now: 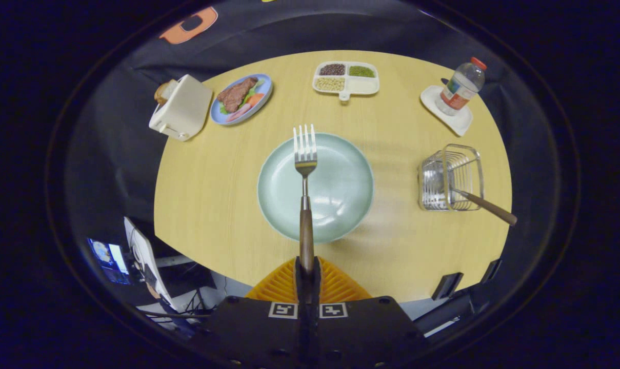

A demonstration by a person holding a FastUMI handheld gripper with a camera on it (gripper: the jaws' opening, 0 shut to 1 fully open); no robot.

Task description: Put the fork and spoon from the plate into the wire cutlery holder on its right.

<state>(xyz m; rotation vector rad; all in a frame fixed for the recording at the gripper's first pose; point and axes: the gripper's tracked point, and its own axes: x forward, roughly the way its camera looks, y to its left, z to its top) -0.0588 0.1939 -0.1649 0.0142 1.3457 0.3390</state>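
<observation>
the gripper (307, 266) has its two orange fingers (279, 287) pressed together on the brown wooden handle of a fork (305, 195), which points straight ahead to twelve o'clock, tines furthest away. under the fork lies a pale green plate (340, 189), with nothing resting in it, at the middle of a round light wood table (207, 195). from the plate, at three o'clock, stands the wire cutlery holder (451, 177), well apart from the plate. a spoon (474, 200) already sits inside it, bowl down, its brown handle leaning out toward five o'clock. no object lies on the tabletop between plate and holder. at one o'clock a plastic bottle (462, 86) with a red cap stands on a white coaster (456, 122). at twelve o'clock is a white divided tray (346, 78) of beans and grains. at eleven o'clock sits a blue plate of food (242, 98), and just beyond it a white toaster (181, 107) with bread in it.
</observation>
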